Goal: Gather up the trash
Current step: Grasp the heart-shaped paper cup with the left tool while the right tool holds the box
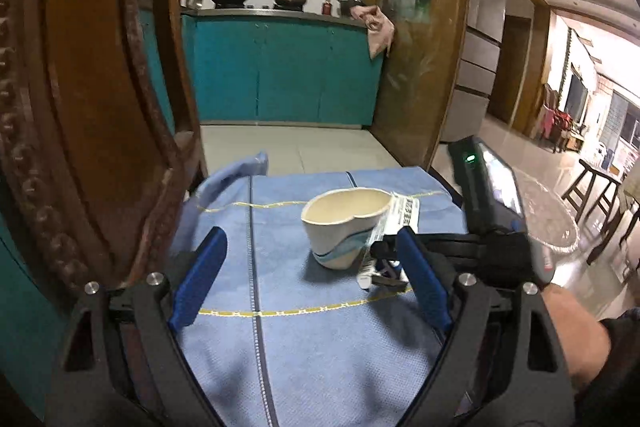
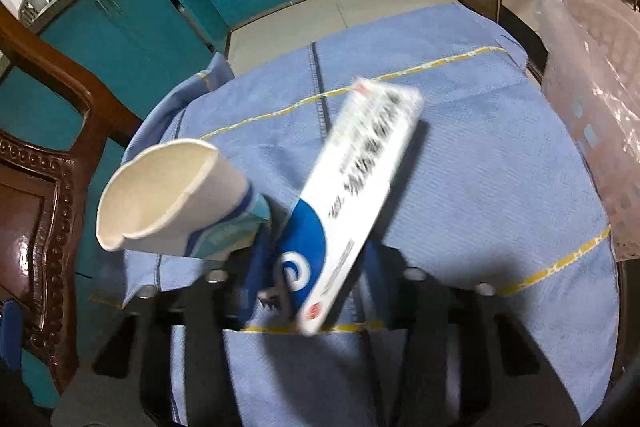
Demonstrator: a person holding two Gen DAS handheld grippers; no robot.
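Observation:
A dented white paper cup with blue waves stands on the blue cloth. My left gripper is open, its blue pads either side of the cup and a little short of it. My right gripper is shut on a white and blue carton box, held tilted above the cloth just right of the cup. The box also shows in the left wrist view, next to the cup's right side.
A carved wooden chair stands at the left. A clear plastic bag sits at the table's right edge. Teal kitchen cabinets are beyond the table. The cloth covers the round table.

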